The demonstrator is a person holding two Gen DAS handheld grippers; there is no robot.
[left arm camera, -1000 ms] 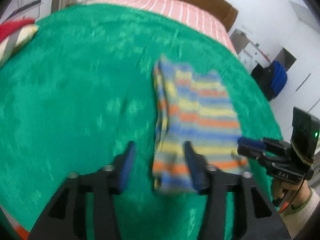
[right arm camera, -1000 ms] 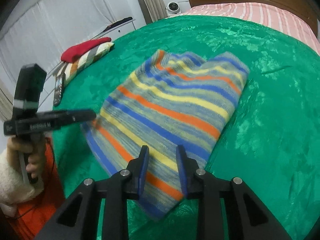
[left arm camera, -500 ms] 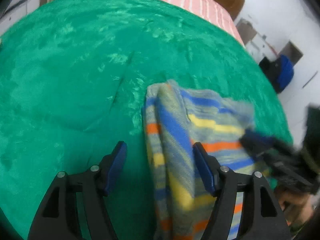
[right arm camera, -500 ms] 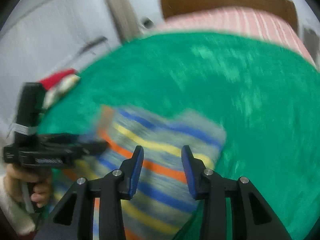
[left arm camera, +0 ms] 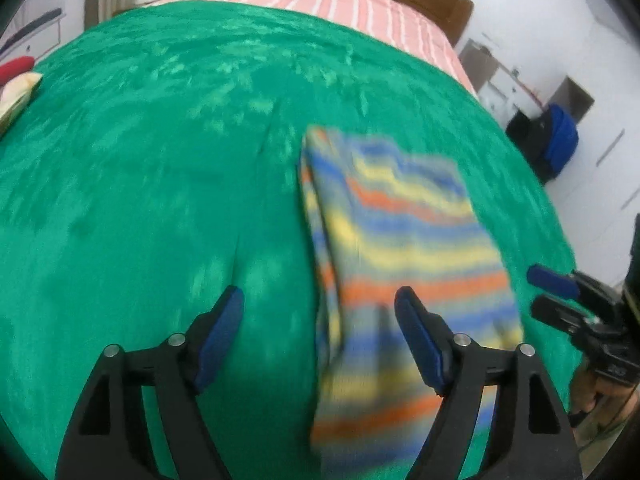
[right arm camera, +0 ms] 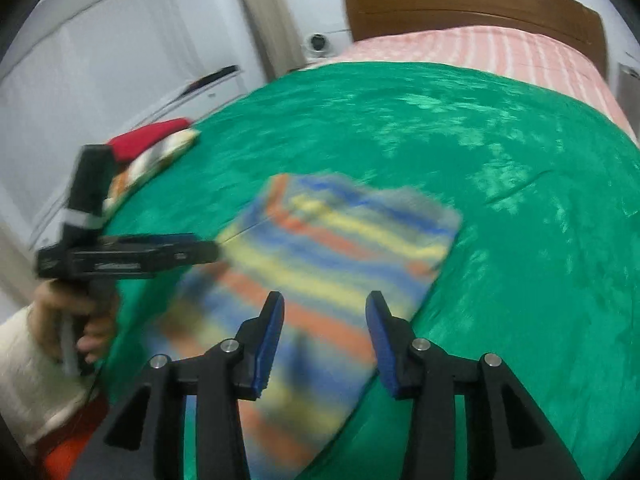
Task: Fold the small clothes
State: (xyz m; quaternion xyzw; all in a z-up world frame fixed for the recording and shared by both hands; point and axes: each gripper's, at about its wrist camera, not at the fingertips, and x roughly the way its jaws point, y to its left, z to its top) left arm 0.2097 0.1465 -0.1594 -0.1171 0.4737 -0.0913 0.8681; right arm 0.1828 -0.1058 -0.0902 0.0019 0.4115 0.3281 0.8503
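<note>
The striped knit garment [left arm camera: 404, 256] lies folded on the green bedspread [left arm camera: 160, 160], toward the near right part of the bed, its long folded edge facing the bed's middle. Stripes run blue, yellow, orange and grey; motion blur softens the weave in both views.

Left gripper [left arm camera: 320, 332]: released, jaws spread wide and holding nothing. Its right finger [left arm camera: 420, 340] hangs over the garment's near portion, its left finger [left arm camera: 220, 332] over bare bedspread — whether either touches the fabric cannot be told.

Right gripper [right arm camera: 324, 332]: likewise released, jaws apart, nothing between them. It is poised over the garment's [right arm camera: 320, 264] near right edge. In the left wrist view it appears at the right edge of the bed, just beside the garment.

The right wrist view shows the left gripper [right arm camera: 204, 250] from the side, its tip at the garment's left edge, held by a hand in a cream sleeve.

A red and striped cloth pile [right arm camera: 148, 152] sits at the far left edge of the bed. Pink striped bedding [left arm camera: 340, 4] and a brown wooden headboard [right arm camera: 460, 4] lie beyond the bedspread.
</note>
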